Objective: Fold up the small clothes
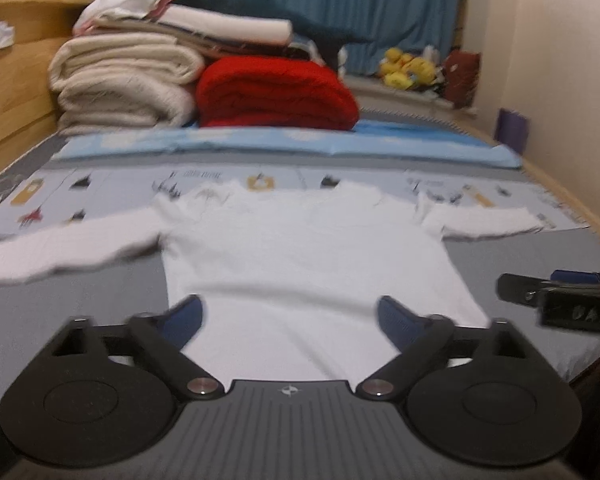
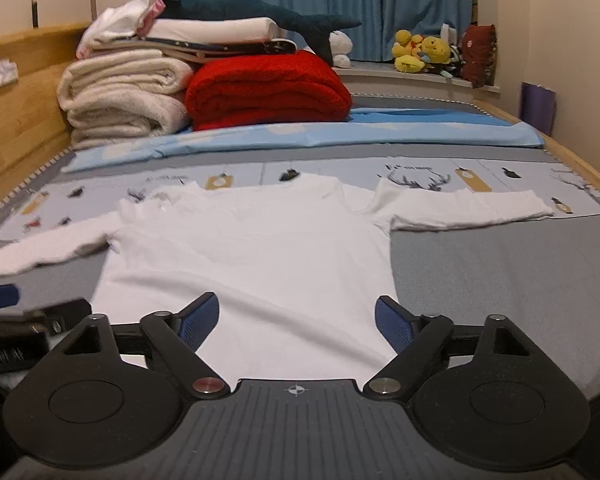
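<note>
Shirt [image 1: 300,256] white, long-sleeved, lies flat on the grey bed [image 1: 80,292], collar away from the cameras, hem nearest. Both sleeves spread out sideways; upper part rests on a patterned sheet [image 1: 100,188].

Left gripper [image 1: 290,318]: jaws stand wide apart, nothing between the pads. Its blue fingertips [image 1: 188,316] sit over the hem region, shirt body showing in the gap; contact with the cloth cannot be told. View is blurred.

Right gripper [image 2: 296,318]: jaws likewise wide, holding nothing. Left fingertip lies over the shirt body, right fingertip [image 2: 394,326] at the shirt's right edge near the hem. Touching or hovering: cannot tell.

The two grippers are side by side at the hem end; each shows at the edge of the other's view.

Far end of bed: folded cream blankets [image 2: 120,96], red blanket [image 2: 268,88] beside them, a plush shark [image 2: 260,10] on top of the pile. Blue curtain [image 2: 360,0] behind.
</note>
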Demonstrator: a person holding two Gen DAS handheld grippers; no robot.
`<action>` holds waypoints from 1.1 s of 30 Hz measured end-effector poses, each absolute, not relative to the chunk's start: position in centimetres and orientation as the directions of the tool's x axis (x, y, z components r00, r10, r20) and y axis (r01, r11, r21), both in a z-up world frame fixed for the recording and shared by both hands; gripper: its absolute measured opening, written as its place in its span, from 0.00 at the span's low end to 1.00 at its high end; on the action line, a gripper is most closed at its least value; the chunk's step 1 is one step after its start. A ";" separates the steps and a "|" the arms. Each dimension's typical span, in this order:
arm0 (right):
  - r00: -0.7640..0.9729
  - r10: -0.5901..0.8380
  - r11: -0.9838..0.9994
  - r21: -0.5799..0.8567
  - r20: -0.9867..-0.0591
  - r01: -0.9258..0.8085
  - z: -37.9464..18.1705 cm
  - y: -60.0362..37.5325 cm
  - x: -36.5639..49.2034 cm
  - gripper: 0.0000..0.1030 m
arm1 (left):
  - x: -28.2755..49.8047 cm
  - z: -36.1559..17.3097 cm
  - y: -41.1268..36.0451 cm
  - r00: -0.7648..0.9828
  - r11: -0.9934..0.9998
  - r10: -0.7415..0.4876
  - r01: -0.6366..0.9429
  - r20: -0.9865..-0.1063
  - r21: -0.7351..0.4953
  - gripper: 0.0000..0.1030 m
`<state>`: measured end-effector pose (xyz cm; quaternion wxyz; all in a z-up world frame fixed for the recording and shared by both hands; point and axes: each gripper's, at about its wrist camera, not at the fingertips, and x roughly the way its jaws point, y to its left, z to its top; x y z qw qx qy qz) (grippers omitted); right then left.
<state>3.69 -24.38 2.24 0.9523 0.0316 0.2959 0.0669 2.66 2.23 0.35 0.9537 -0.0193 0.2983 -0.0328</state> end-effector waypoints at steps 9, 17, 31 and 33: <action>0.801 0.296 0.928 -0.043 -0.521 -0.370 4.7 -26.8 8.5 0.61 | 9.3 -1.5 12.9 0.701 0.980 -0.084 0.185 -0.708 0.067 0.30; 0.581 -0.034 0.986 -0.121 -0.813 -0.112 -3.8 -31.3 14.6 0.59 | 10.9 -8.8 15.4 0.380 0.986 -0.165 0.083 -0.910 -0.144 0.30; 0.274 -0.003 0.998 0.012 -0.962 0.056 -8.6 -34.1 14.4 0.60 | 9.7 -10.2 15.4 0.300 0.984 -0.083 0.177 -0.950 -0.031 0.03; 0.252 -0.001 0.999 0.012 -0.968 0.052 -9.0 -33.9 14.1 0.60 | 9.6 -9.9 15.2 0.302 0.983 -0.033 0.182 -0.953 0.024 0.03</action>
